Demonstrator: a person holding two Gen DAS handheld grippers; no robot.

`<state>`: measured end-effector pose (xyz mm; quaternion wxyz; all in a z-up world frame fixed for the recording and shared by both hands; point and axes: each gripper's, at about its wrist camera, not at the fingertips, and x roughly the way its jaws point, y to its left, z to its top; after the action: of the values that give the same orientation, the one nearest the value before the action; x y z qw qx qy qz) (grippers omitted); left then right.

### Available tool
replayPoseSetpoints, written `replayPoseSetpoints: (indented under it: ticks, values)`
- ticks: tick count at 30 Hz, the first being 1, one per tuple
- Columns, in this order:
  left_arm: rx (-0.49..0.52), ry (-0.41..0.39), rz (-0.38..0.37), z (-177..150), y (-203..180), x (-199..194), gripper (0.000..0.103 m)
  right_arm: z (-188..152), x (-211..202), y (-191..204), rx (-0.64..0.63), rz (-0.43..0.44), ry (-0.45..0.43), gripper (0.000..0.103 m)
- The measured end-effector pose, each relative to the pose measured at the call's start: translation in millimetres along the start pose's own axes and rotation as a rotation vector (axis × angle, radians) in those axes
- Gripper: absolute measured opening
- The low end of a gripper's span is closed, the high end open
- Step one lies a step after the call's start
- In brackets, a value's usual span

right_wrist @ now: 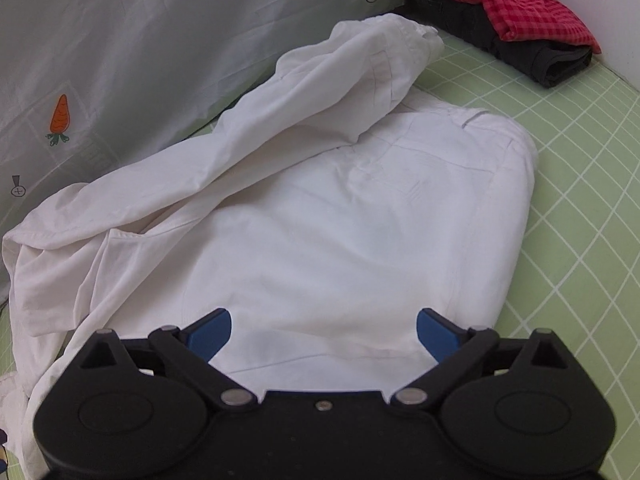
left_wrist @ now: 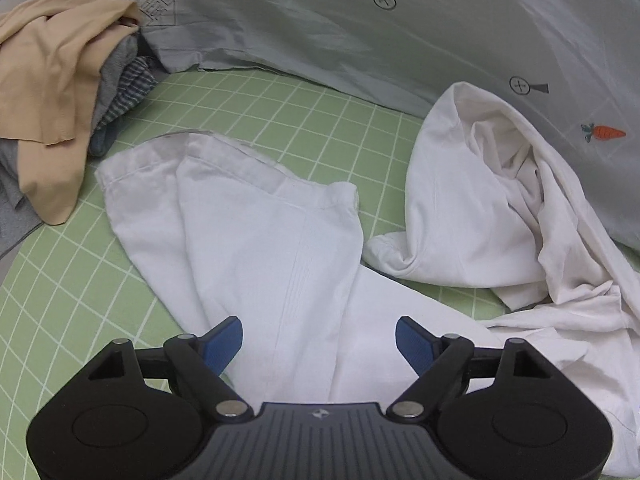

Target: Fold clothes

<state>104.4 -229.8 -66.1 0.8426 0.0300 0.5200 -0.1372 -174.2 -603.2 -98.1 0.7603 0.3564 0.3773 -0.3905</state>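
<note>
A white garment (left_wrist: pixel 256 240) lies on the green grid mat (left_wrist: pixel 304 112). In the left wrist view one leg or sleeve lies flat ahead and a bunched part (left_wrist: pixel 500 200) rises at the right. My left gripper (left_wrist: pixel 319 342) is open just above the flat part, holding nothing. In the right wrist view the same white garment (right_wrist: pixel 340 232) lies partly folded, with a long sleeve or leg (right_wrist: pixel 320 92) draped diagonally over it. My right gripper (right_wrist: pixel 324 334) is open over its near edge, empty.
A pale grey cloth with a carrot print (left_wrist: pixel 360 32) stands along the back; it also shows in the right wrist view (right_wrist: pixel 140 60). A tan and grey clothes pile (left_wrist: pixel 52 92) lies at the left. Red checked (right_wrist: pixel 516 4) and dark folded clothes (right_wrist: pixel 532 56) lie far right.
</note>
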Motion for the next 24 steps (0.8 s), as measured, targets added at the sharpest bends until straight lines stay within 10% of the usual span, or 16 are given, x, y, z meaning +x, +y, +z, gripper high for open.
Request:
replayPoseSetpoints:
  ticks: [7, 9, 19, 24]
  values:
    - [0.091, 0.038, 0.074, 5.0, -6.8, 34.6, 0.046, -4.4, -2.5, 14.3, -0.017, 0.015, 0.01, 0.1]
    - [0.047, 0.015, 0.077, 5.7, 2.2, 29.1, 0.003, -5.6, -3.2, 18.4, -0.021, 0.02, 0.013, 0.1]
    - [-0.279, -0.232, 0.144, -7.6, 100.9, -73.6, 0.002, -25.6, -23.5, 19.0, 0.013, 0.092, 0.014, 0.1]
    - [-0.479, -0.208, 0.155, -45.5, 161.3, -100.1, 0.003, -50.9, -35.6, 9.3, 0.023, 0.117, 0.03, 0.1]
